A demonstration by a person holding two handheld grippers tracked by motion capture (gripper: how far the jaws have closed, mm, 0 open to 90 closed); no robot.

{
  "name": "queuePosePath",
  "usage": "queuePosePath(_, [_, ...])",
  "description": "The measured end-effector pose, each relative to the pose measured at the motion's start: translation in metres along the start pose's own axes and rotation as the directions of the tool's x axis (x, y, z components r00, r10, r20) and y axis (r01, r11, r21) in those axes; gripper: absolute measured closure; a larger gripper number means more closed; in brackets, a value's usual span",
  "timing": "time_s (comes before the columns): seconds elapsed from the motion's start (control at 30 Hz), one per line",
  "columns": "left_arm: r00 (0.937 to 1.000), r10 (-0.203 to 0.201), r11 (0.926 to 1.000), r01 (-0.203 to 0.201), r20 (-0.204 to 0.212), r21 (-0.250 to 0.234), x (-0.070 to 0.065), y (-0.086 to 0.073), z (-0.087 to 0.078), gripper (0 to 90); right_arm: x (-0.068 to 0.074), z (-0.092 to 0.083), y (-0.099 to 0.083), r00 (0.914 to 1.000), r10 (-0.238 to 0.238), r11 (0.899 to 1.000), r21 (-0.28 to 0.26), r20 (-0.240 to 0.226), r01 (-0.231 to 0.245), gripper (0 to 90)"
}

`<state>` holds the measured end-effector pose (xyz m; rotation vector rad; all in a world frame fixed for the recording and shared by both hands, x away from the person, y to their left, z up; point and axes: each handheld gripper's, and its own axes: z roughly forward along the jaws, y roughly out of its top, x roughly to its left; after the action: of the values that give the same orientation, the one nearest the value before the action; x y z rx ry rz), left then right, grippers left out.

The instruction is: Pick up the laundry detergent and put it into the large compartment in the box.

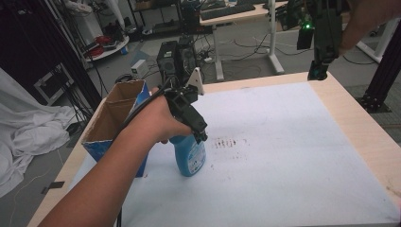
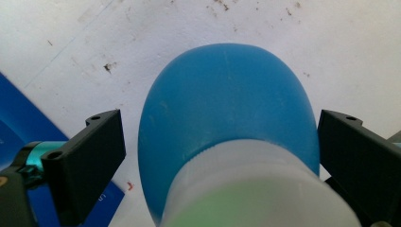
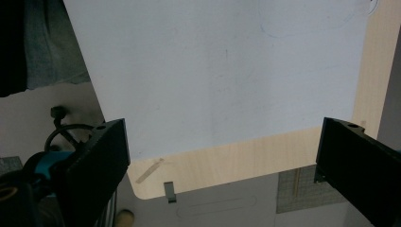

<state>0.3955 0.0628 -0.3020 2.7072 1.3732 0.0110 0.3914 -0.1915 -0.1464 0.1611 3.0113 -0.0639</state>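
The light wooden desk [image 1: 352, 111] carries a white sheet [image 1: 283, 156] over most of its top. A blue plastic bottle [image 1: 190, 158] stands on the sheet. An open blue cardboard box [image 1: 116, 118] stands just left of the bottle. Dark stains [image 1: 226, 142] mark the sheet just right of the bottle.

Dim, even indoor light, soft shadows, close foreground blurred, slight grain

Your bottle [image 1: 191, 158] stands on the mat [image 1: 293, 156] left of centre, a cardboard box [image 1: 117, 118] just beside it toward the frame's left edge.
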Motion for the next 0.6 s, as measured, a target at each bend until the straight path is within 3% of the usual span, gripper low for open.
queuePosePath(0.1, [0.9998, 0.008, 1.0, -0.008, -0.019, 0.002, 0.0009, 0.0, -0.0017, 9.0, -0.0005, 0.001, -0.001, 1.0, 0.001, 1.0, 0.0, -0.001, -0.001, 2.6])
queuePosePath(0.2, [0.9999, -0.004, 1.0, 0.004, -0.011, -0.006, 0.0009, 0.0001, -0.0011, 9.1, -0.0004, 0.001, -0.0006, 1.0, 0.004, 1.0, 0.002, 0.0, -0.004, 2.6])
queuePosePath(0.33, [0.9999, 0.001, 1.0, -0.001, -0.014, -0.001, -0.0003, 0.0, -0.0011, 10.4, -0.0007, 0.0018, 0.0011, 1.0, 0.0, 1.0, -0.002, -0.001, 0.0, 2.6])
queuePosePath(0.4, [0.9997, 0.016, 0.9999, -0.016, -0.021, 0.005, -0.0004, 0.0004, -0.001, 17.1, -0.001, 0.0026, 0.0024, 1.0, -0.004, 1.0, 0.002, -0.002, 0.004, 2.6])
queuePosePath(0.6, [0.9996, 0.02, 0.9997, -0.02, -0.019, 0.012, -0.0006, 0.0001, -0.0007, 18.3, -0.0014, 0.0038, 0.0032, 1.0, -0.006, 1.0, 0.003, -0.002, 0.006, 2.6])
